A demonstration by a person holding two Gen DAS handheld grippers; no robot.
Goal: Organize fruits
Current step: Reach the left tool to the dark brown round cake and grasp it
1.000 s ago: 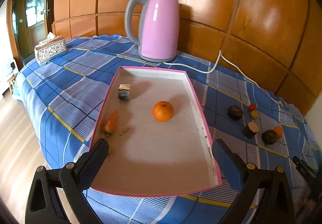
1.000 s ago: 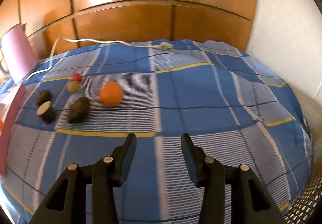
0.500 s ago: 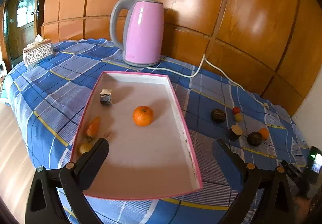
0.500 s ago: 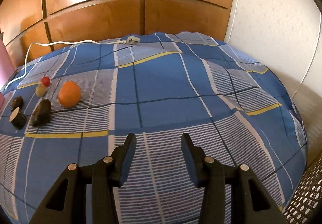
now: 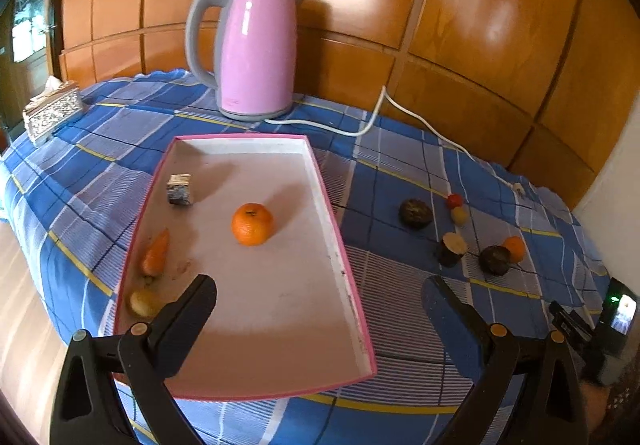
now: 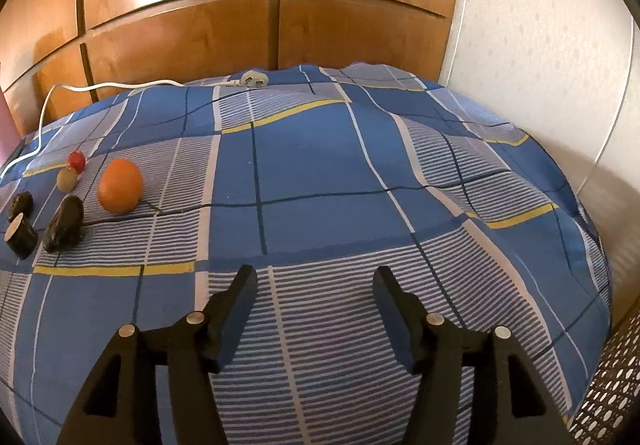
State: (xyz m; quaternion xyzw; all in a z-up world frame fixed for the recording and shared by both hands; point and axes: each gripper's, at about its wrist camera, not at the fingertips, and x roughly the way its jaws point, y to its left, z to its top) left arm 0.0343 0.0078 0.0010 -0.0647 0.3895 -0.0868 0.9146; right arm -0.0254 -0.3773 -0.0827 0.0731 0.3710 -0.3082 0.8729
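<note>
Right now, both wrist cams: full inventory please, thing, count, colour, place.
tray: 1, pink rim, white inside, centre of the cloth
orange: 1, orange, mid tray
carrot: 1, orange, tray's left edge
small cube: 1, grey and cream, tray's far left
small yellowish fruit: 1, near left of tray
kettle: 1, pink with grey handle, behind tray
white cord: 1, from kettle along the wall
tissue box: 1, silvery, far left
loose pieces: 6, one orange, one red, one yellowish, three dark, on cloth right of tray
tablecloth: 1, blue plaid
left gripper: 1, black, jaws open
right gripper: 1, black, jaws open
</note>
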